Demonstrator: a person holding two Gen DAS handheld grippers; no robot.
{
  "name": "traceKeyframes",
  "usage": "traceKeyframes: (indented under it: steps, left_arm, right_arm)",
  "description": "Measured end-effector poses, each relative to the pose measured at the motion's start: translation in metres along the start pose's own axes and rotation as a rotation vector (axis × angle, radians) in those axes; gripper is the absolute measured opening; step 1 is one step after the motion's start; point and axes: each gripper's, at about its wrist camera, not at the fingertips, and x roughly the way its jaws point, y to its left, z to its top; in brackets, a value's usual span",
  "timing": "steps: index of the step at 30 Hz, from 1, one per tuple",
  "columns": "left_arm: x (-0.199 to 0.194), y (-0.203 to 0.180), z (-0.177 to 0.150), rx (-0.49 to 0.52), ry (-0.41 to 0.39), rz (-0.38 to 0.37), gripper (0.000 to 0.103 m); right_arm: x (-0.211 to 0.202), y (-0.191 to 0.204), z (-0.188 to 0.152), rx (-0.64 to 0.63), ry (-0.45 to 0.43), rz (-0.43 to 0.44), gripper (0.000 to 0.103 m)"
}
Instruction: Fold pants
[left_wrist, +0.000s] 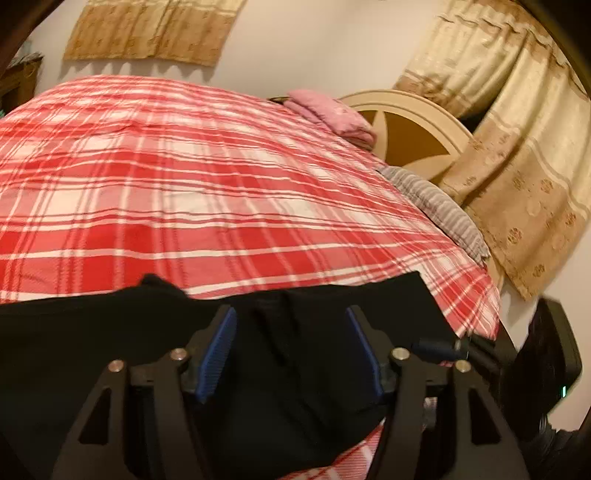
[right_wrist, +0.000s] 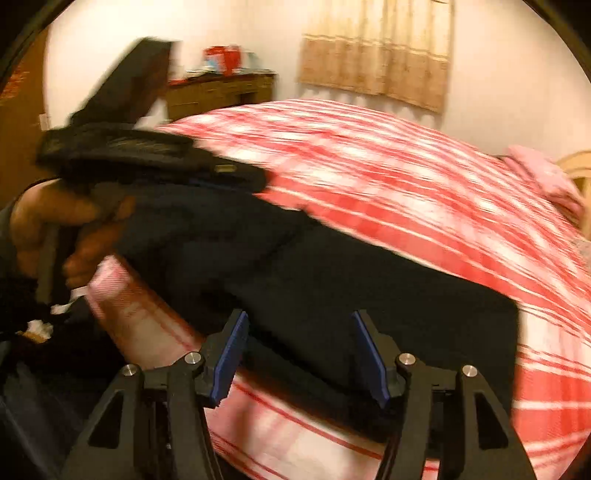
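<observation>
Black pants (left_wrist: 110, 339) lie along the near edge of a bed with a red and white plaid cover (left_wrist: 221, 184). My left gripper (left_wrist: 291, 325) is open, its blue pads spread over the black cloth, gripping nothing. In the right wrist view the pants (right_wrist: 369, 295) stretch from left to right across the bed edge. My right gripper (right_wrist: 299, 332) is open just above their near edge, pads either side of the cloth. The other gripper (right_wrist: 140, 147) and the hand holding it (right_wrist: 48, 218) are at the left end of the pants. The right view is blurred.
A pink folded cloth (left_wrist: 332, 114) and a grey striped pillow (left_wrist: 439, 206) lie by the cream headboard (left_wrist: 413, 122). Beige curtains (left_wrist: 524, 147) hang at the right. A wooden dresser (right_wrist: 221, 92) stands beyond the bed. The plaid cover (right_wrist: 406, 177) fills the far side.
</observation>
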Motion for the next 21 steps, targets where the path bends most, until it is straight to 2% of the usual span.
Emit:
traceKeyframes:
  steps: [2, 6, 8, 10, 12, 15, 18, 20, 21]
  left_arm:
    - [0.008, -0.007, -0.002, 0.024, 0.022, 0.028, 0.064]
    - [0.030, -0.013, -0.012, 0.086, 0.082, 0.147, 0.064]
    - [0.035, -0.012, -0.017, 0.096, 0.102, 0.171, 0.064]
    - [0.042, -0.008, -0.022, 0.092, 0.133, 0.177, 0.064]
    - [0.042, -0.007, -0.024, 0.104, 0.129, 0.180, 0.064]
    - [0.042, -0.008, -0.025, 0.118, 0.128, 0.184, 0.064]
    - [0.041, -0.009, -0.026, 0.127, 0.124, 0.182, 0.064]
    - [0.040, -0.008, -0.027, 0.126, 0.122, 0.177, 0.064]
    - [0.040, -0.008, -0.027, 0.124, 0.121, 0.175, 0.064]
  right_arm:
    - [-0.007, -0.021, -0.005, 0.050, -0.001, -0.043, 0.060]
    - [-0.011, -0.058, -0.017, 0.169, 0.013, -0.105, 0.060]
    - [-0.009, -0.072, -0.023, 0.193, 0.022, -0.153, 0.060]
    - [-0.005, -0.080, -0.028, 0.218, 0.041, -0.157, 0.060]
    - [0.000, -0.085, -0.035, 0.242, 0.066, -0.141, 0.060]
    - [0.011, -0.082, -0.036, 0.206, 0.088, -0.166, 0.060]
    - [0.004, -0.073, -0.035, 0.187, 0.106, -0.196, 0.060]
    - [0.000, -0.075, -0.029, 0.222, 0.093, -0.192, 0.060]
    - [-0.002, -0.074, -0.023, 0.237, 0.076, -0.163, 0.060]
